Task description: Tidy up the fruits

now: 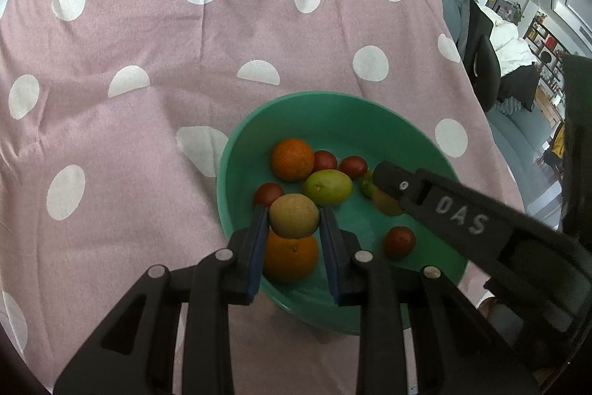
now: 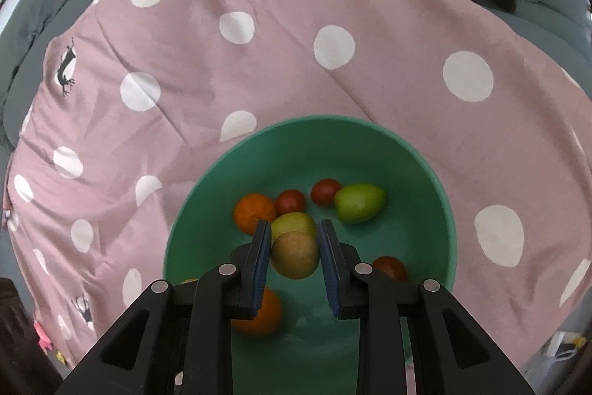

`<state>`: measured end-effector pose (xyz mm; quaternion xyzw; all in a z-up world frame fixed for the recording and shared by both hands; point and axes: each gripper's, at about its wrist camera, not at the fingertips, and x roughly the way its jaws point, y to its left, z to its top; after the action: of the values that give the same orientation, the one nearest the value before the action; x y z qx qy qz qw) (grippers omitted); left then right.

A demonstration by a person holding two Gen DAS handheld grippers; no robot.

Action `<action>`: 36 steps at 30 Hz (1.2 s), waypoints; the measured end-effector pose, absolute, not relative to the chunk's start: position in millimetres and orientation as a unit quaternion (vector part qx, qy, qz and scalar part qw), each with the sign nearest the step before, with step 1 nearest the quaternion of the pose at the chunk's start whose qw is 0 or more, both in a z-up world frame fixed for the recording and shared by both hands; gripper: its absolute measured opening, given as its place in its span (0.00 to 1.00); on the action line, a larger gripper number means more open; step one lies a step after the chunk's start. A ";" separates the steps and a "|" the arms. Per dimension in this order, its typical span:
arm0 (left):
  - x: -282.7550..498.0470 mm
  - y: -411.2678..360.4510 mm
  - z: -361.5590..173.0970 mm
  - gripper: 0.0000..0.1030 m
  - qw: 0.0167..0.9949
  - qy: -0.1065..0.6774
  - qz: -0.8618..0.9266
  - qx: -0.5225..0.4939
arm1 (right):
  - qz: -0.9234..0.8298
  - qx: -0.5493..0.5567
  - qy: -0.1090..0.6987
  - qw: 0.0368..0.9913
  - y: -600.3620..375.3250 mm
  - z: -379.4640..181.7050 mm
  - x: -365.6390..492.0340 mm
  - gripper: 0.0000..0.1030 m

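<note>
Here, the left gripper (image 1: 294, 217) is clamped on a brownish round fruit (image 1: 293, 216) and holds it over the green bowl (image 1: 236, 150). Under it sits an orange (image 1: 292, 258). The right gripper (image 2: 295, 248) also has a brownish fruit (image 2: 295, 255) between its blue pads (image 2: 261, 261), probably pinched, though a small gap may show. The bowl rests on a pink spotted cloth (image 1: 148, 62) with little red fruits (image 1: 399, 240) and a green fruit (image 1: 328, 187) inside.

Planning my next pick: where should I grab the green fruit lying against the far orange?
Pinch the green fruit across its short middle, coming from straight above: it lies on its side, with the orange and red fruits crowding its far edge.
</note>
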<state>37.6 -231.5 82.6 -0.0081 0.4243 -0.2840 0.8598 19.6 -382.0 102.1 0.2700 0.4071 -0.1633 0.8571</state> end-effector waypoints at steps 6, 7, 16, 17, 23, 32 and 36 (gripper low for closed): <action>38.2 -231.8 82.2 0.38 0.856 0.423 -0.298 -0.008 | -0.164 0.263 0.439 0.843 -380.9 91.8 25.7 0.30; 37.6 -230.1 85.1 0.43 0.856 0.422 -0.298 -0.009 | -0.163 0.266 0.438 0.843 -381.4 92.9 24.7 0.34; 28.0 -206.4 120.1 0.88 0.879 0.390 -0.272 -0.011 | -0.202 0.279 0.381 0.858 -390.1 120.5 2.2 0.49; 28.1 -203.2 122.9 0.90 0.881 0.391 -0.268 -0.012 | -0.203 0.279 0.378 0.859 -390.1 123.1 0.6 0.49; 23.5 -193.2 133.4 0.95 0.886 0.384 -0.259 -0.010 | -0.199 0.272 0.358 0.871 -385.6 138.0 -3.9 0.49; 21.5 -191.5 135.5 0.95 0.886 0.387 -0.256 -0.007 | -0.208 0.256 0.352 0.876 -382.6 144.0 -5.8 0.49; 21.8 -191.6 136.2 0.95 0.886 0.385 -0.257 -0.005 | -0.211 0.254 0.354 0.875 -382.0 143.9 -5.3 0.49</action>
<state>21.8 -191.6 136.2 -0.0054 0.3847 -0.2575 0.8864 -5.3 -382.0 143.9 0.2536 0.3538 -0.2108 0.8753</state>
